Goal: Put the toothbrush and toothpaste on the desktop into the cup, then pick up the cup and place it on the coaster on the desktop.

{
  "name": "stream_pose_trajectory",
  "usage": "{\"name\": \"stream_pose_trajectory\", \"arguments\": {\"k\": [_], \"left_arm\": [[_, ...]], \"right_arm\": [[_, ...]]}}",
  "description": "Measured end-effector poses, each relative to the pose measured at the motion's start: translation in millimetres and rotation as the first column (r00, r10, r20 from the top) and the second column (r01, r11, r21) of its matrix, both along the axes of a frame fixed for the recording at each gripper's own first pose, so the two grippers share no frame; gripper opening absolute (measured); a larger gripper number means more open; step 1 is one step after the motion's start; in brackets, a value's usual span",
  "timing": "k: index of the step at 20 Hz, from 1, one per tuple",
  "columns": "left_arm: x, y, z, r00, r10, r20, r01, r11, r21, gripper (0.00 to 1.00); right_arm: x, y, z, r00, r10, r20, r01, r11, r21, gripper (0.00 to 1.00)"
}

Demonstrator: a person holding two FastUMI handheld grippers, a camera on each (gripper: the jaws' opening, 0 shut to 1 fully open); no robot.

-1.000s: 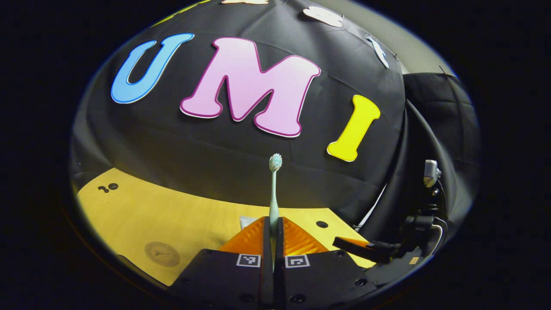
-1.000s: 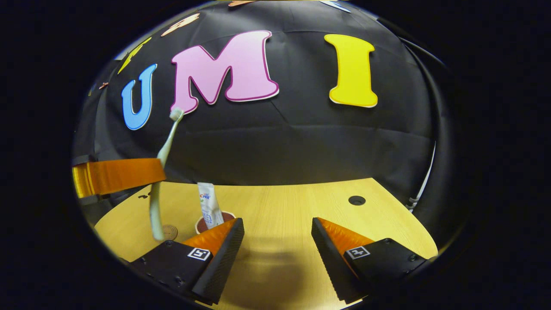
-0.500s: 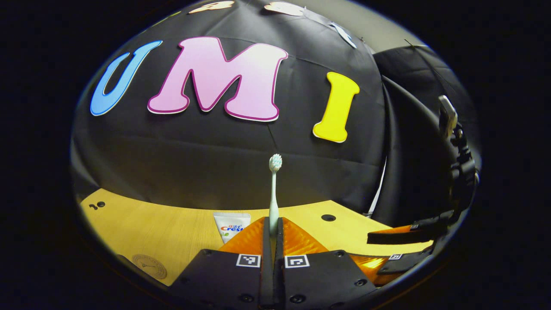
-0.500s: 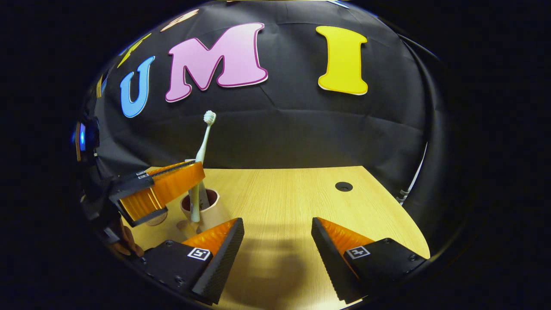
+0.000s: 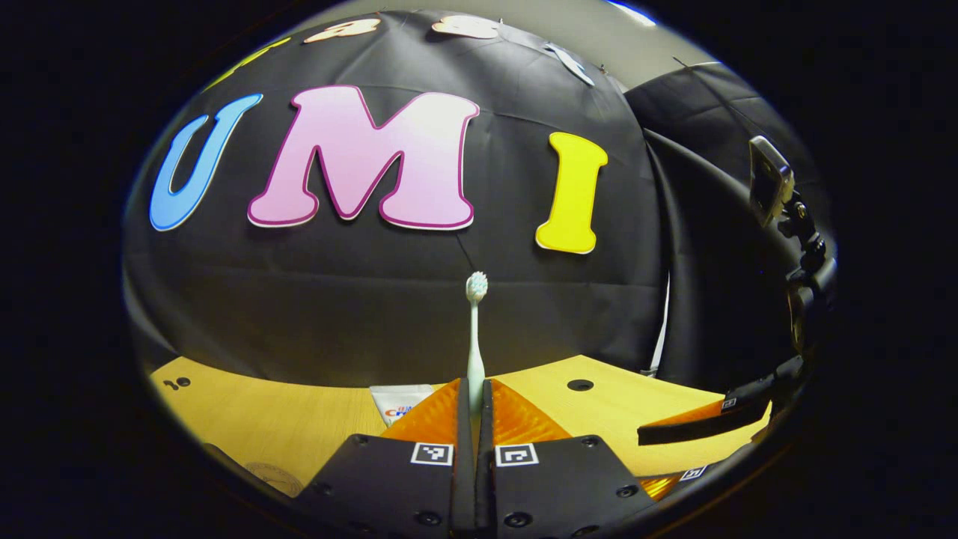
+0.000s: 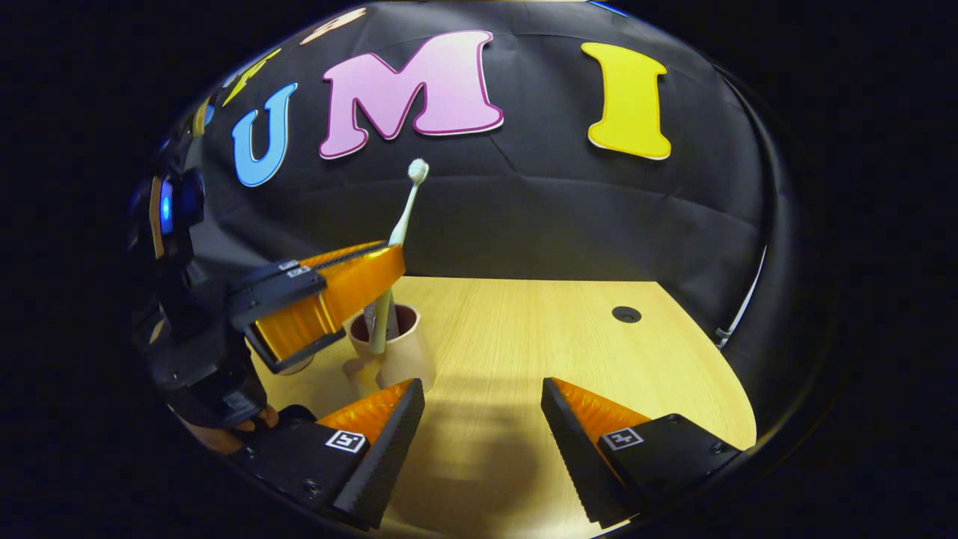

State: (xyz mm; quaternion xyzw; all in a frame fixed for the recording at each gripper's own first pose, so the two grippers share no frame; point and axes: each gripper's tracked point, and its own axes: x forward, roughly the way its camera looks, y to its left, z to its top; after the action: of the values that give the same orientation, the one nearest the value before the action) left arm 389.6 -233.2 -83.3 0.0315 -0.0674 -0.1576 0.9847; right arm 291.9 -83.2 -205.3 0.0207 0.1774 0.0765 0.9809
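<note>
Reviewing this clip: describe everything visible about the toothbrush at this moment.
The pale mint plastic toothbrush is slim, with a small head of white bristles on top. It stands nearly upright, leaning slightly, clamped at mid-handle between the orange fingers of the left gripper. In the right gripper view, its lower end dips inside the beige cup with the dark inside on the wooden desktop. Whether it touches the cup's bottom cannot be told.

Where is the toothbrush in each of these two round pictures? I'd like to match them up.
Left gripper view: the toothbrush stands upright at centre, pinched between that hand-held gripper's orange fingers, bristles up.
Right gripper view: toothbrush at left of centre, leaning, its lower end in the cup.
Shared landmark: the round hole in the desk.
</note>
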Motion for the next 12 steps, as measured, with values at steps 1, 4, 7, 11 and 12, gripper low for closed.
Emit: {"name": "stream_pose_trajectory", "arguments": {"k": [1,4,7,11,12], "left_arm": [[0.5,2.6,5.5,1.000,0.007,0.013,-0.007,1.000,-0.004,0.06],[9.1,11.1,0.3,1.000,0.022,0.002,-0.022,1.000,-0.013,0.06],[16.0,16.3,-6.0,0.999,0.031,-0.009,-0.032,0.999,-0.032,0.06],[13.7,16.3,-13.7,1.000,0.028,-0.007,-0.028,0.999,-0.024,0.12],[10.4,14.5,-16.1,1.000,0.017,-0.008,-0.017,1.000,-0.016,0.14]], "right_arm": [[-0.8,2.4,-2.8,1.000,0.005,-0.008,-0.005,1.000,0.005,0.97],[-3.2,7.0,-9.5,1.000,0.014,-0.026,-0.014,1.000,0.005,0.97],[-4.5,6.9,-13.9,0.999,0.020,-0.034,-0.020,1.000,-0.003,0.97],[-2.8,5.8,-17.7,0.999,0.020,-0.041,-0.020,1.000,-0.008,0.97],[-2.4,5.8,-17.7,0.999,0.019,-0.040,-0.019,1.000,-0.005,0.97]]}}
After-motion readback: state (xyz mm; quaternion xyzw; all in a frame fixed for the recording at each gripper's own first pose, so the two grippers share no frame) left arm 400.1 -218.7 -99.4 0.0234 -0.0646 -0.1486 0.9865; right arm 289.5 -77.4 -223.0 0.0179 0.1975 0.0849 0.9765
